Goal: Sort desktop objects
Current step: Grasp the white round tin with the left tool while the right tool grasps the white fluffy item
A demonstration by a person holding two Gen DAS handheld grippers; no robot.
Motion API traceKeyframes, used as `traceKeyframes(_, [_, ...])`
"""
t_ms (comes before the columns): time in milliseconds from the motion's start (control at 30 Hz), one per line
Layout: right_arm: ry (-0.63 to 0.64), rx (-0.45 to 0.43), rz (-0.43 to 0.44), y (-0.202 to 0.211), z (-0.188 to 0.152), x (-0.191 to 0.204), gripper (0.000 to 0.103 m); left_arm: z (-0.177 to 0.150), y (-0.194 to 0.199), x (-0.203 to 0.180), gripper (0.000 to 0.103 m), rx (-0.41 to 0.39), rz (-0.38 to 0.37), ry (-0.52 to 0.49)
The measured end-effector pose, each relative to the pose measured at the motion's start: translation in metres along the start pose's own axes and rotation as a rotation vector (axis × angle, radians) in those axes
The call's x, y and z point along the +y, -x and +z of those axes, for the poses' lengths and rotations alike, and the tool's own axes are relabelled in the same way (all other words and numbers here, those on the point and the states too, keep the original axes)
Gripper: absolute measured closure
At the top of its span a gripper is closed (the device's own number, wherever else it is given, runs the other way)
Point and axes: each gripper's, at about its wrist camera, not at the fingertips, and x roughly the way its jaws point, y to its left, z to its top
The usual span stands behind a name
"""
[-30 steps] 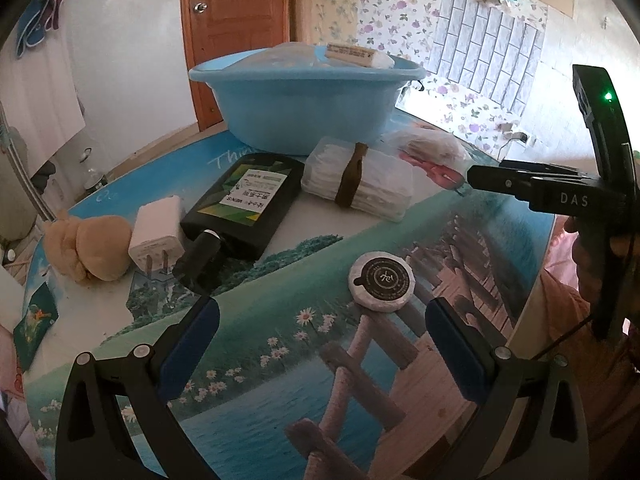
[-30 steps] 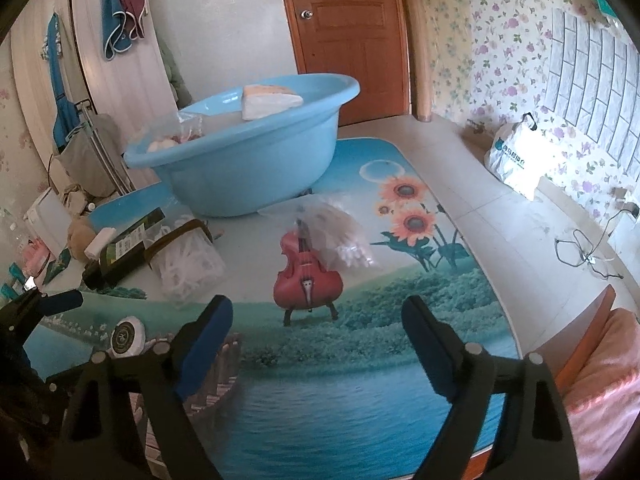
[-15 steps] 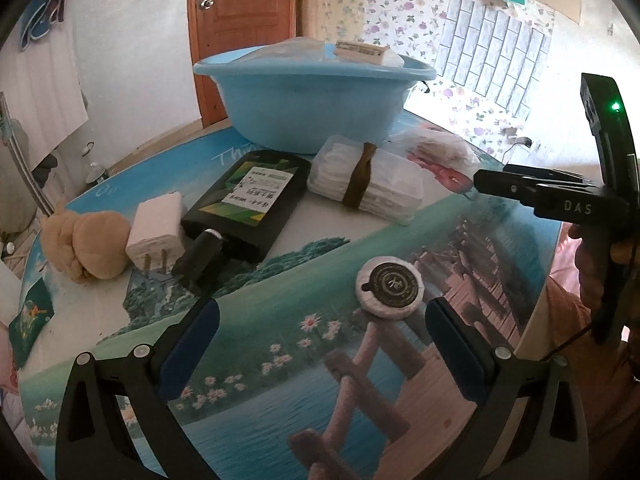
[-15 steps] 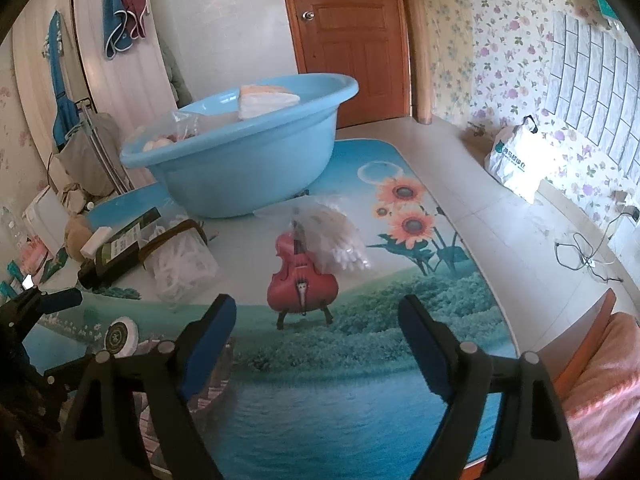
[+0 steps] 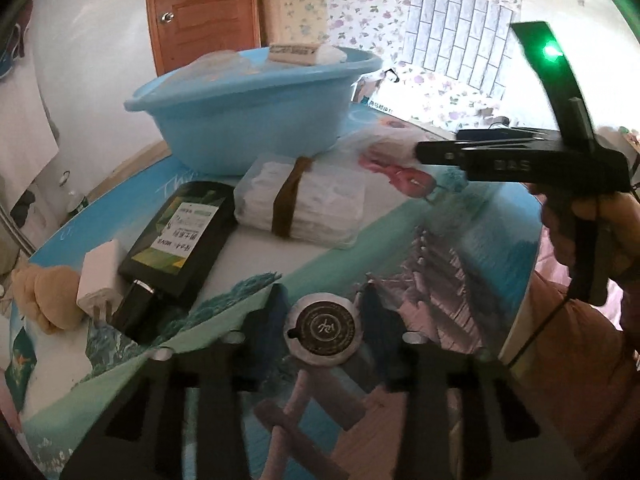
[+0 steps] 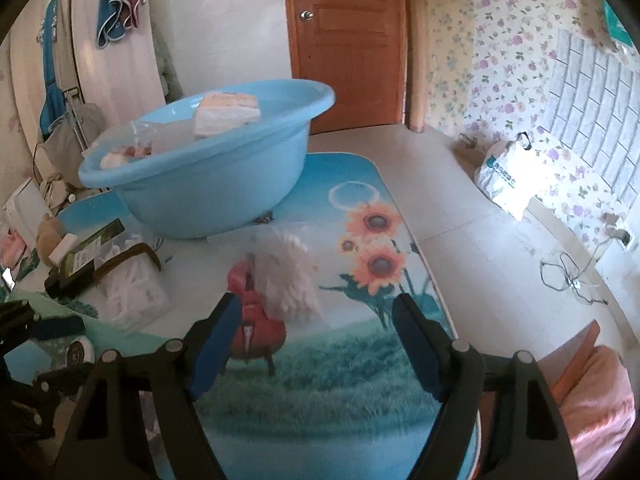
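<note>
A small round wrapped soap (image 5: 323, 329) lies on the picture tablecloth, and my left gripper (image 5: 322, 312) has its blue pads on either side of it, narrowed close around it. Behind it lie a black bottle (image 5: 180, 236), a white charger plug (image 5: 98, 276) and a banded white packet (image 5: 304, 204). A blue basin (image 5: 256, 108) holding packets stands at the back. My right gripper (image 6: 316, 340) is open and empty, hovering over a clear bag of white pieces (image 6: 288, 276). The right gripper also shows in the left wrist view (image 5: 500, 156).
A tan soft toy (image 5: 44, 300) sits at the table's left edge. The basin (image 6: 208, 168) also shows in the right wrist view. The table's right edge (image 6: 420, 256) drops to a tiled floor with a white bag (image 6: 508, 180) and cables.
My left gripper moved forward to the round soap and its jaws narrowed around it. My right gripper moved forward toward the clear bag and stays open.
</note>
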Motion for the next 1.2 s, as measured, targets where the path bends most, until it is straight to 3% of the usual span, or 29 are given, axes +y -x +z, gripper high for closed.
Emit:
traceKeyframes(100, [0.025,0.011,0.027,-0.01,0.005,0.006,0.029,-0.002,0.001,0.002,0.068,-0.005,-0.012,0.006])
traceKeyframes(133, [0.031,0.022,0.026,-0.015,0.007,0.007,0.042,-0.002,0.001,0.004,0.068,-0.003,-0.009,0.01])
traceKeyframes(233, [0.06,0.082,0.043,-0.026,0.008,0.011,0.066,-0.002,0.001,0.009,0.068,-0.003,0.003,0.03])
traceKeyframes(400, [0.053,0.067,0.06,-0.018,0.003,0.01,0.08,-0.002,0.005,0.014,0.068,-0.017,0.024,0.061])
traceKeyframes(600, [0.032,0.037,0.069,0.009,-0.01,0.011,0.081,-0.006,0.008,0.022,0.067,-0.024,0.054,0.086])
traceKeyframes(800, [0.03,0.062,0.063,0.025,-0.025,0.017,0.081,-0.01,0.015,0.025,0.067,-0.027,0.06,0.102])
traceKeyframes(1000, [0.019,0.08,0.063,0.037,-0.04,0.014,0.08,-0.013,0.021,0.027,0.05,-0.033,0.073,0.101])
traceKeyframes(1200, [0.037,0.077,0.082,0.044,-0.047,0.019,0.076,-0.018,0.017,0.028,0.049,-0.011,0.077,0.109])
